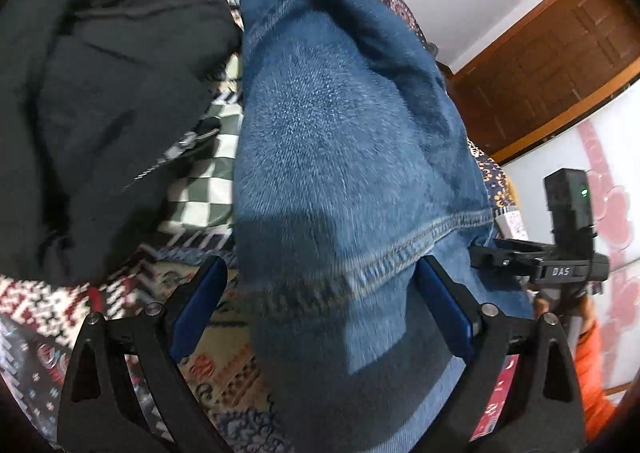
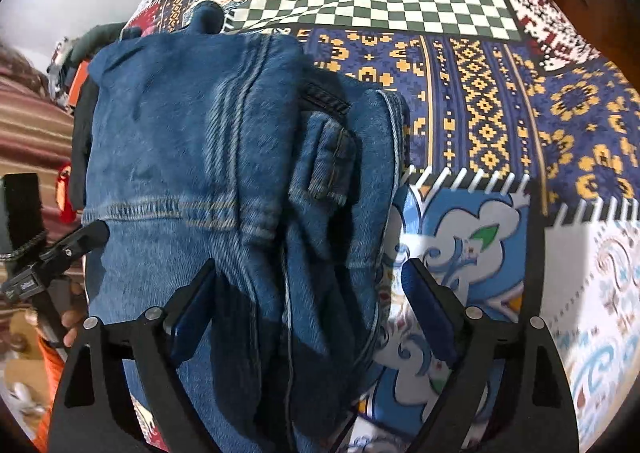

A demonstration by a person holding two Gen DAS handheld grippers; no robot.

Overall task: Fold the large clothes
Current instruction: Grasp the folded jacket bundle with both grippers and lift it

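Note:
A pair of blue jeans (image 1: 340, 141) lies bunched on the patterned bedspread (image 1: 224, 357) and fills both views. My left gripper (image 1: 320, 277) is open, its blue-padded fingers (image 1: 200, 305) on either side of the jeans' stitched hem. My right gripper (image 2: 312, 281) is open too, its jaws spread around a thick fold of the jeans (image 2: 200, 141) with a belt loop and seam showing. The denim runs between both pairs of fingers without being pinched. The right gripper also shows in the left wrist view (image 1: 560, 253) at the jeans' right edge.
A black garment (image 1: 100, 113) lies heaped left of the jeans. The bedspread (image 2: 500, 93) has checkered, blue-and-yellow and floral patches. A brown wooden door (image 1: 560, 65) and white wall stand at the right. An orange sleeve (image 1: 592, 373) shows at the lower right.

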